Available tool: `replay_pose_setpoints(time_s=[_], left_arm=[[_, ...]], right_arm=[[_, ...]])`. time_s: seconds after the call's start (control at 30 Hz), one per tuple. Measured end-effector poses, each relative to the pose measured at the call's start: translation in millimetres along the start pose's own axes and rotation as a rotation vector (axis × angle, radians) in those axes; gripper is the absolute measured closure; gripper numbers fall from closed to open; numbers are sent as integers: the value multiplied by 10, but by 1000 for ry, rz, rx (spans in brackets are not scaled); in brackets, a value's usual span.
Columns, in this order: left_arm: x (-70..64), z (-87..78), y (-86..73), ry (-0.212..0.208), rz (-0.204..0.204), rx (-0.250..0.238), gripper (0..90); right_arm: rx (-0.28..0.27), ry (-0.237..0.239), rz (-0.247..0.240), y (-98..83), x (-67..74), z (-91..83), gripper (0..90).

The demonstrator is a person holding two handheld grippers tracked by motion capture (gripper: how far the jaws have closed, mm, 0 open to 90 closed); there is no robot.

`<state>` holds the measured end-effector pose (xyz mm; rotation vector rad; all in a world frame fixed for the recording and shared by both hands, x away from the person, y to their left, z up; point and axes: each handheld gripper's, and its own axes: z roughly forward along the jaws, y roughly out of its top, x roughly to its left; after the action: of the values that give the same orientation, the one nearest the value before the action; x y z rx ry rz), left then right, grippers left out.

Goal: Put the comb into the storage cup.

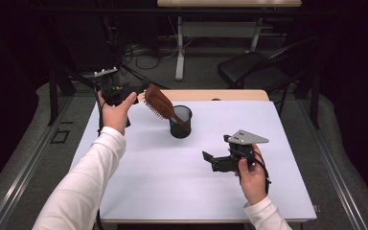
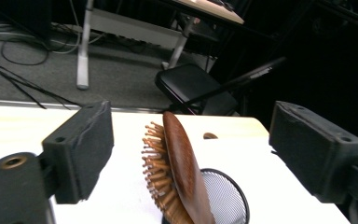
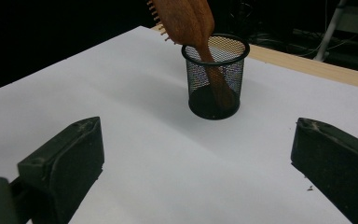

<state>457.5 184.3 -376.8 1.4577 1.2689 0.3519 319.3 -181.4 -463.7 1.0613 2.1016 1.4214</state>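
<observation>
A brown wooden hairbrush (image 1: 159, 102) stands handle-down in a black mesh cup (image 1: 180, 122) at the back of the white table cover (image 1: 172, 177), its head leaning left out of the rim. My left gripper (image 1: 135, 90) is just left of the brush head. In the left gripper view its jaws are wide apart on either side of the hairbrush (image 2: 182, 158) above the cup (image 2: 226, 196), with neither pad touching it. My right gripper (image 1: 215, 147) hovers open near the table's front right, aimed at the cup (image 3: 214, 79) and brush (image 3: 186, 18), with nothing between its jaws.
A bare wooden table edge (image 1: 211, 94) runs behind the white cover. A black folding chair (image 1: 251, 69) stands beyond it on the right, and cables and a desk frame (image 1: 179, 52) are on the floor farther back.
</observation>
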Motion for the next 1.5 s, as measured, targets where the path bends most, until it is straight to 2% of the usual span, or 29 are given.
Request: replay_pose_setpoints(time_s=[0.07,0.13,0.3,0.43,0.53,0.67,0.87,0.97,1.13,1.3,1.43,1.5], left_arm=[[3,-41,-13,-23,11,17,38],[6,-86,-39,-37,46,20,3],[-13,-164,-103,-69,98,55,4],[-50,-234,-134,-84,182,83,4],[-77,-281,-187,-105,213,104,4],[-87,-343,-293,-146,213,128,5],[-53,-423,-485,-162,246,151,8],[-16,-463,-585,-169,235,155,8],[72,-545,-744,-173,247,156,10],[147,-608,-901,-201,218,159,28],[171,-660,-1038,-207,252,162,29],[180,-688,-1103,-193,268,150,29]], right_arm=[[0,-4,-2,0,-5,-4,22],[0,-11,2,1,-10,-7,21],[9,-22,-1,-1,-11,2,15],[22,-34,-5,-9,-21,-10,12],[28,-48,-8,-18,-50,-40,11],[37,-60,-1,-39,-116,-92,11],[44,-108,-9,-101,-195,-189,11],[52,-121,0,-151,-227,-219,11],[64,-135,4,-237,-245,-240,11],[64,-150,9,-312,-261,-260,11],[65,-165,10,-382,-284,-269,11],[67,-169,13,-413,-289,-274,11]])
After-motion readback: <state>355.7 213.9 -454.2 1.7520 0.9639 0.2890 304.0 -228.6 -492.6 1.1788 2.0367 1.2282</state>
